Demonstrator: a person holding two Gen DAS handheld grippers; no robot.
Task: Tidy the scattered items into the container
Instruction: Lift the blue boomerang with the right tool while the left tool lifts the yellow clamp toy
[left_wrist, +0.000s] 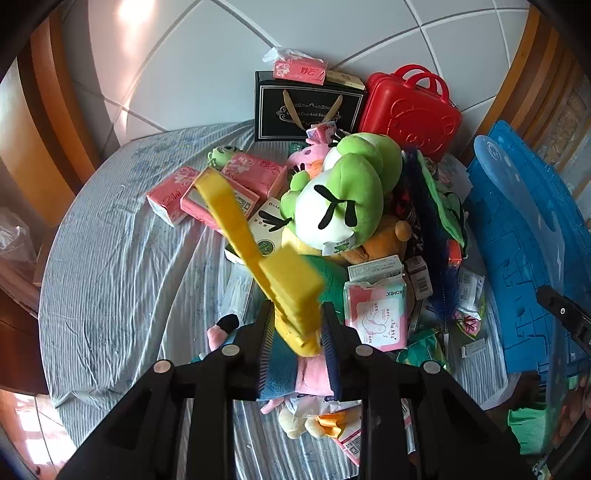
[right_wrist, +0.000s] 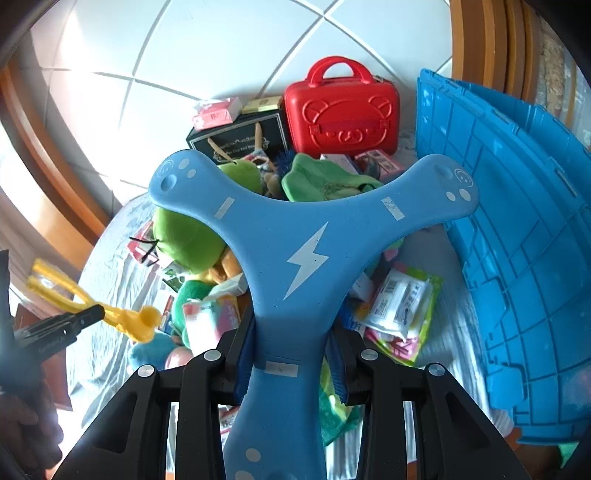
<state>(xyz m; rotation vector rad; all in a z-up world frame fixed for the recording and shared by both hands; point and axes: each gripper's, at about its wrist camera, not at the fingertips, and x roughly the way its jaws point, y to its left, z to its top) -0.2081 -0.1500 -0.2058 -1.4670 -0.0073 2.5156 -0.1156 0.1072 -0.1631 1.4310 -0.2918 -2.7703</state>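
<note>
Left gripper (left_wrist: 295, 325) fingers clamp a yellow clip (left_wrist: 258, 258); right gripper (right_wrist: 291, 354) fingers clamp a blue boomerang (right_wrist: 303, 251), above the cluttered bed (left_wrist: 122, 266).

- We note the left gripper (left_wrist: 297, 325) is matt black plastic: two angular arms that fork into struts.
- Each strut on it carries a round silver screw head; we count four across the frame.
- Its fingers (left_wrist: 264, 354) are flat black plates with ribbed inner pads; the right-side pad edge looks dark blue.
- The right gripper (right_wrist: 291, 354) has the same build: black forked arms, four silver screw heads, triangular cut-outs low in the arms.
- Its pads (right_wrist: 244, 360) are ribbed and blue.
- From the right wrist view, the left gripper's side bears small pale lettering, too blurred for us to read.
</note>
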